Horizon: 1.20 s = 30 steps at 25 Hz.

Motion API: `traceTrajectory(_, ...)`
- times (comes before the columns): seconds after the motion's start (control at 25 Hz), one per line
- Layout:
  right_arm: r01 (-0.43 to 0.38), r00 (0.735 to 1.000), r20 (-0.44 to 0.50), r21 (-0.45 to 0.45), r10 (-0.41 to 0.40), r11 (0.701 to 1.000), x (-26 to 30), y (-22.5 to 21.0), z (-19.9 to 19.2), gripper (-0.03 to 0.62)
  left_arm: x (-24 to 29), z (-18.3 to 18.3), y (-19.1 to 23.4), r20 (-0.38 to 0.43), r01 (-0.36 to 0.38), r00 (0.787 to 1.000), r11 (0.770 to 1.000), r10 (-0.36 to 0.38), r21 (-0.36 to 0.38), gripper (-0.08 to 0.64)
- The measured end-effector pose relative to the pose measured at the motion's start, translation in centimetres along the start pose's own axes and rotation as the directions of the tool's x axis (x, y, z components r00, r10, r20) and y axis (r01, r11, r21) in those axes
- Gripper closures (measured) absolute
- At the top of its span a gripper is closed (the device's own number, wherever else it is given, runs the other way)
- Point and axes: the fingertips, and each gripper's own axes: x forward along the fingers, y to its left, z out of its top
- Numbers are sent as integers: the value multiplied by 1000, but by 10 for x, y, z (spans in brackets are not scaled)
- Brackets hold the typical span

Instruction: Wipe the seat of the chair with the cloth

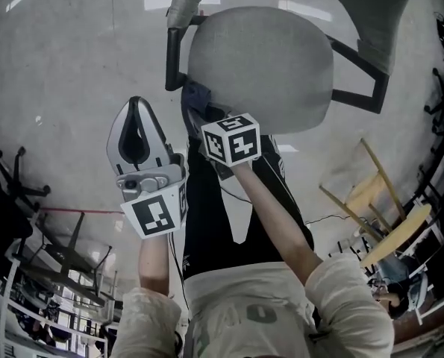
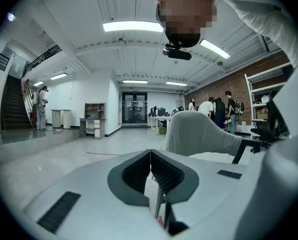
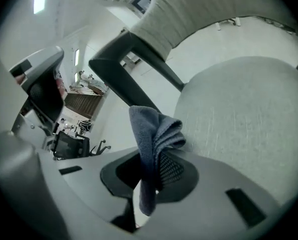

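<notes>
A grey office chair with a padded seat (image 1: 263, 69) (image 3: 244, 114) and black armrests stands in front of me. My right gripper (image 1: 199, 103) (image 3: 151, 149) is shut on a dark blue cloth (image 3: 154, 139) (image 1: 198, 95), which hangs folded between its jaws at the seat's left front edge. In the head view my left gripper (image 1: 136, 118) is held upright to the left of the chair, off the seat; its jaws are shut with nothing between them (image 2: 151, 156). The chair's backrest (image 2: 196, 134) shows ahead of the left gripper.
A black armrest (image 1: 174, 54) (image 3: 133, 69) rises at the seat's left and another (image 1: 363, 77) at its right. Wooden chair frames (image 1: 374, 200) stand at the right. Black chair bases (image 1: 27, 185) and racks lie at the left. People stand far off in the room (image 2: 216, 109).
</notes>
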Motion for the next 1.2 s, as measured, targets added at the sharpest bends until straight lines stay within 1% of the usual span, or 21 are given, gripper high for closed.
traceTrajectory(0.16, 58, 998, -40, 26, -57, 998, 19, -20, -19, 543, -3, -8, 0, -16, 16, 1000, 1000, -17, -4, 545)
traceTrajectory(0.28, 90, 995, -38, -6, -91, 996, 21, -30, -22, 543, -3, -9, -7, -20, 33, 999, 999, -34, -4, 545)
traceTrajectory(0.36, 99, 994, -37, -18, -100, 995, 21, -34, -21, 543, -1, -8, -10, -18, 42, 999, 999, -42, -4, 545)
traceTrajectory(0.48, 105, 994, -31, -6, -105, 995, 18, -40, -20, 543, 2, -6, -15, -10, 50, 999, 999, -50, -3, 545)
traceTrajectory(0.68, 131, 991, -30, -44, -133, 990, 6, -54, -21, 541, 7, -3, -32, -6, 70, 998, 998, -70, 1, 545)
traceTrajectory(0.88, 178, 983, -29, -58, -180, 982, -17, -82, -26, 543, 14, -2, -54, -7, 100, 995, 995, -100, -1, 545)
traceTrajectory(1.04, 226, 973, -31, -58, -228, 972, -49, -118, -33, 543, 20, 0, -80, -4, 127, 992, 992, -127, 2, 545)
traceTrajectory(1.2, 277, 961, -19, -18, -277, 961, -84, -157, -39, 541, 28, 3, -111, -5, 165, 986, 986, -164, 8, 545)
